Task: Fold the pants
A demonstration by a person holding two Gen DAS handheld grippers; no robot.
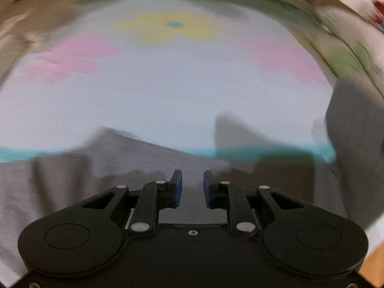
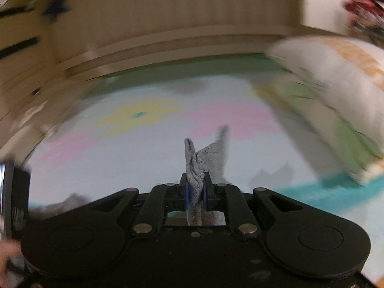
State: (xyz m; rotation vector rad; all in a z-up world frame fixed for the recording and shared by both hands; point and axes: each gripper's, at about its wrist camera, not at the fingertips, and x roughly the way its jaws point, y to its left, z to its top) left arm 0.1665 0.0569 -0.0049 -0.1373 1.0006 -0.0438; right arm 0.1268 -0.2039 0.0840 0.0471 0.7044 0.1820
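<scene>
Left wrist view: the left tool (image 1: 192, 187) sits nearest the camera, its blue-padded fingers (image 1: 177, 187) set a narrow gap apart with nothing between them. Directly beneath and to the left lies the grey pants (image 1: 72, 180) fabric, spread flat on a pale blue mat (image 1: 168, 96). The mat carries pink patches, a yellow flower (image 1: 172, 27) and a teal stripe (image 1: 276, 152) along its near edge. A further grey fold rises at the right edge. The view is motion-blurred.

Right wrist view: the right tool (image 2: 196, 192) is clamped on a bunched grey edge of the pants (image 2: 204, 160), which stands upright out of the pads and fans to the right. Behind it lies the same mat (image 2: 120, 148). A white and green bundle of bedding (image 2: 336, 100) rests on the mat's right side, well apart from the tool.
</scene>
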